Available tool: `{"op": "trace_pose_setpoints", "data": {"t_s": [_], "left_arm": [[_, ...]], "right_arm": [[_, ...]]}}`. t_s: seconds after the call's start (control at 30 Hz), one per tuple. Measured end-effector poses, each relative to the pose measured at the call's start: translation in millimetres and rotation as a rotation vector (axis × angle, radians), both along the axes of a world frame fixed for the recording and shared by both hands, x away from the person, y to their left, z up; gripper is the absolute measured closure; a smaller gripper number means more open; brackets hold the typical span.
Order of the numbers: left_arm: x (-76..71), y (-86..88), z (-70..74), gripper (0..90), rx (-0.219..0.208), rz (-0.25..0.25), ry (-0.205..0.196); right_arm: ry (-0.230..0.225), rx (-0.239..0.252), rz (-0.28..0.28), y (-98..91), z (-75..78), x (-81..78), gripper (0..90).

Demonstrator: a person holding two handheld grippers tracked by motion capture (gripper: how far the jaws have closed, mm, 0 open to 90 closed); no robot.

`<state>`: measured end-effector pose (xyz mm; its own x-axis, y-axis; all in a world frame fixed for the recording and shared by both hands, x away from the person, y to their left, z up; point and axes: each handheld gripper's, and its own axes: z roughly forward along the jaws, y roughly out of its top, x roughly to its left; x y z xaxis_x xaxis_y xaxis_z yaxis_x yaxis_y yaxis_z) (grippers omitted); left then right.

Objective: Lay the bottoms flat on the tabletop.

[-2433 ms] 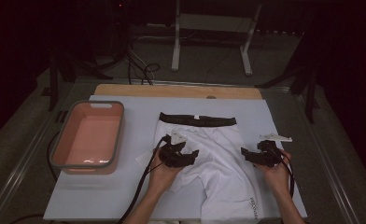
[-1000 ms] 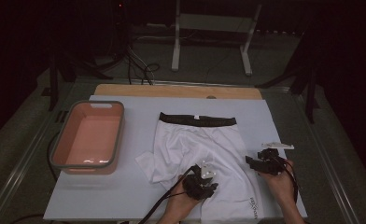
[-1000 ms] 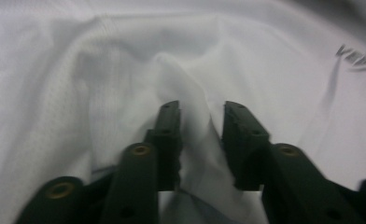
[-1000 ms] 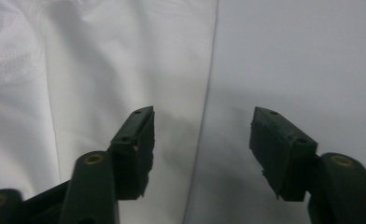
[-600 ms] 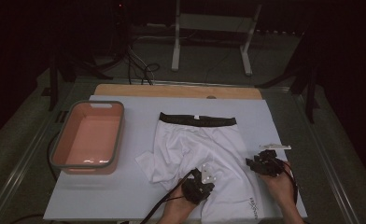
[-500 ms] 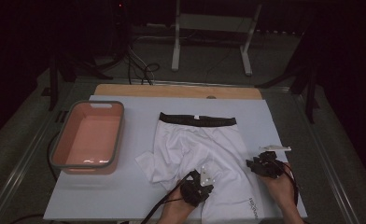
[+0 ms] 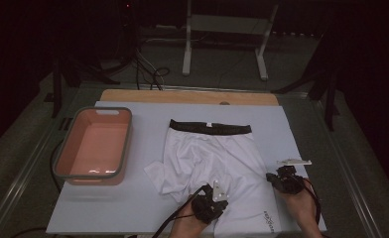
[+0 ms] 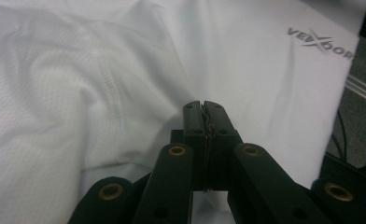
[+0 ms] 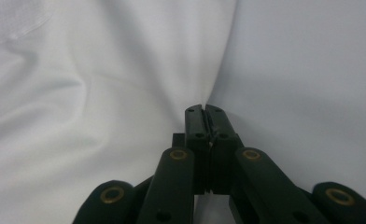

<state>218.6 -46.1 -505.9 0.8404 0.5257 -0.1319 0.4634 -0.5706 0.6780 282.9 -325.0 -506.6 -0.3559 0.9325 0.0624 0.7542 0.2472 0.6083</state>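
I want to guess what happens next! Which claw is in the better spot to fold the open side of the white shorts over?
Probably the right claw. It is shut at the outer right edge of the white shorts, so it could carry that edge across. The left claw is shut mid-fabric, better for holding the shorts down.

- The shorts (image 7: 217,158) lie flat mid-mat, no barrier to a pass above them.
- Left of the shorts, the tub (image 7: 94,146) stands with raised walls, the one tall obstacle on the mat (image 7: 133,213).
- Between tub and shorts runs an open strip of mat, narrowed by the crumpled leg that sticks out toward the tub.
- Beyond the shorts' waistband, bare mat reaches the wooden edge (image 7: 187,96).
- Right of the shorts, a narrow band of mat lies open.
- At the shorts' near hem, the left gripper (image 7: 210,201), right gripper (image 7: 284,179) and their cables crowd the near edge.
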Motion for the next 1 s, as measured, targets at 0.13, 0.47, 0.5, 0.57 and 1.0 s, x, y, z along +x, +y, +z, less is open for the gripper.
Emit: {"op": "trace_pose_setpoints", "data": {"t_s": [0.13, 0.47, 0.5, 0.57, 1.0], "left_arm": [[-2.9, -2.1, -0.6, 87.2, -0.012, -0.027, -0.009], [4.4, 25.0, 19.7, 49.6, -0.05, 0.058, -0.073], [5.0, 29.1, 21.7, 47.7, -0.056, 0.068, -0.083], [6.4, 38.3, 25.8, 42.9, -0.053, 0.094, -0.106], [13.1, 84.6, 30.5, 16.1, -0.071, 0.25, -0.132]], "right_arm": [[-0.007, -0.004, -0.016, -4.5, 0.4, -0.3, 89.4], [-0.046, 0.039, -0.011, -5.9, 3.1, -3.6, 42.5], [-0.047, 0.039, -0.015, -5.9, 3.3, -3.8, 39.6], [-0.054, 0.047, -0.026, -6.3, 4.0, -4.0, 35.6], [-0.108, 0.041, -0.025, -1.5, 8.7, -6.5, 24.5]]}}
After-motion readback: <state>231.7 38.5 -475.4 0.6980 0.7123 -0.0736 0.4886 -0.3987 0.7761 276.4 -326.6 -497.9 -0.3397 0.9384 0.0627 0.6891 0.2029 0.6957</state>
